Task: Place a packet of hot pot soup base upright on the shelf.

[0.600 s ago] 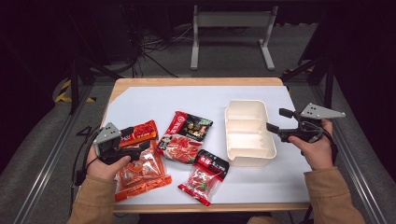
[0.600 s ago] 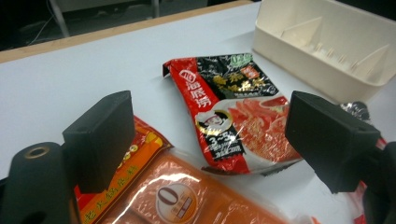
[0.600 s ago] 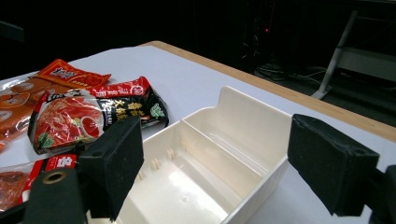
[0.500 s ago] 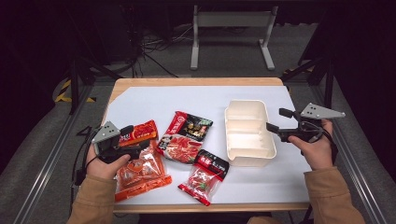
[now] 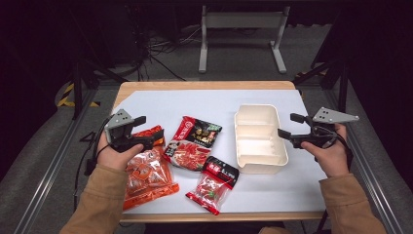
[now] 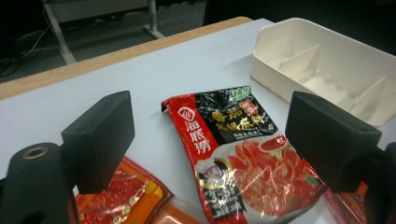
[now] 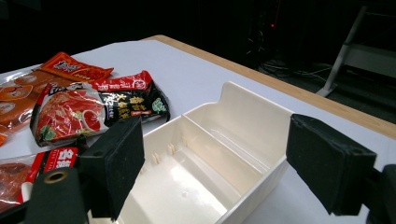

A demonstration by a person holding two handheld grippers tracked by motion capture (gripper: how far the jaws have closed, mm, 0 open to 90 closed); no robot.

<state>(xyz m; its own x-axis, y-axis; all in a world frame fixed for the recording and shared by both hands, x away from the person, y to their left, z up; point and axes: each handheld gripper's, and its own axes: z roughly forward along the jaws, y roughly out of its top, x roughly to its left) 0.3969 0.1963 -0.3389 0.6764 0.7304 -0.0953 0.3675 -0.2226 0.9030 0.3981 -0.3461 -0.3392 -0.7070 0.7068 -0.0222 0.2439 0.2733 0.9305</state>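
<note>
Four snack packets; one cream divided box; two grippers, left, right.

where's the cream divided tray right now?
In the high view the cream divided tray sits right of centre on the white table, between the red-and-black sauce packet and the open right gripper.

I'm seeing the white rectangular tabletop brightly lit overhead, surroundings beyond it dark, gripper views slightly soft.
</note>
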